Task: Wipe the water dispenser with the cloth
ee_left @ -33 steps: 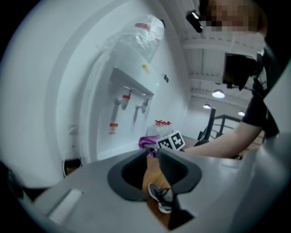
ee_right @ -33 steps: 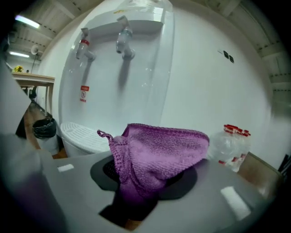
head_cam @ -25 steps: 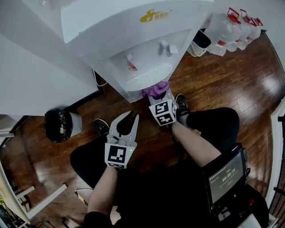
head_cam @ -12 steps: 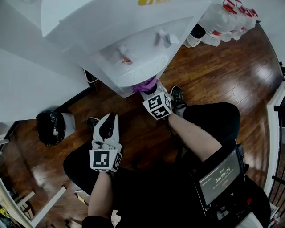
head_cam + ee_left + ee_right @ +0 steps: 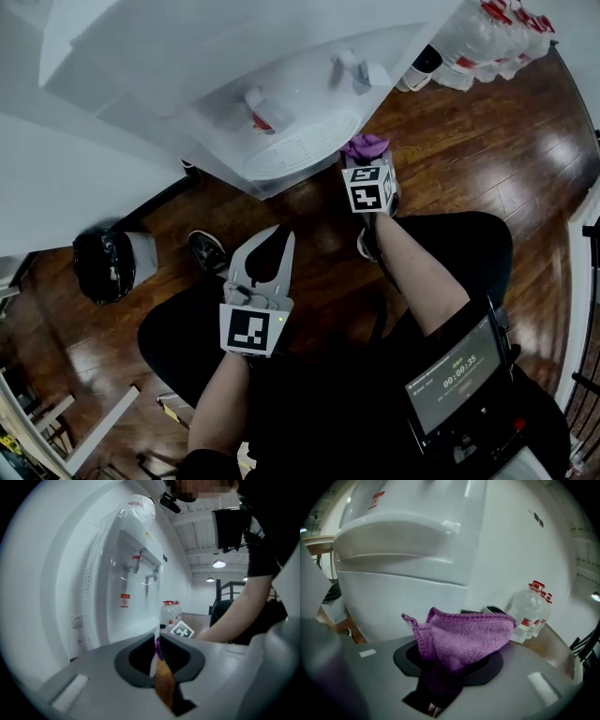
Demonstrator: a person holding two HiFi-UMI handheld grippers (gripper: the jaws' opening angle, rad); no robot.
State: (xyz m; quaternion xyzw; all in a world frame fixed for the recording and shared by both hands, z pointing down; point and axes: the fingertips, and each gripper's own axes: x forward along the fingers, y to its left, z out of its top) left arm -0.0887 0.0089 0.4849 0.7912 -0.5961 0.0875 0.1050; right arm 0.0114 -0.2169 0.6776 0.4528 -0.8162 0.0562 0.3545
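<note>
The right gripper's fingers [image 5: 525, 681] are clamped on the cloth [image 5: 464, 637], a purple knitted one whose free fold bunches up above the jaws; the left gripper's fingers [image 5: 93, 667] have just been closing and now meet with nothing between them. Seen from the head, the right gripper [image 5: 366, 161] sits low before the water dispenser [image 5: 234, 56], by the right end of its drip tray [image 5: 300, 150], with the cloth [image 5: 366, 145] at its tip; the right gripper view suggests the fold is near the dispenser's white front but not yet pressed on it, though contact cannot be told for sure. The step in hand looks like bringing the cloth to the dispenser's lower front; to do it well, the broad side of the fold should land flat on the panel, not the jaw tips; pressure should be even and the strokes overlapping, and the grip firm, since the bunched knit could slip or catch on the taps [image 5: 260, 111] above the tray. The right forearm reaches out from the lap toward the dispenser, gripper tilted down; the left gripper [image 5: 281, 236] is held back over the knee, pointing roughly level at the dispenser's left side and well clear of it. Beyond the dispenser's right side stand water bottles [image 5: 487, 42].
</note>
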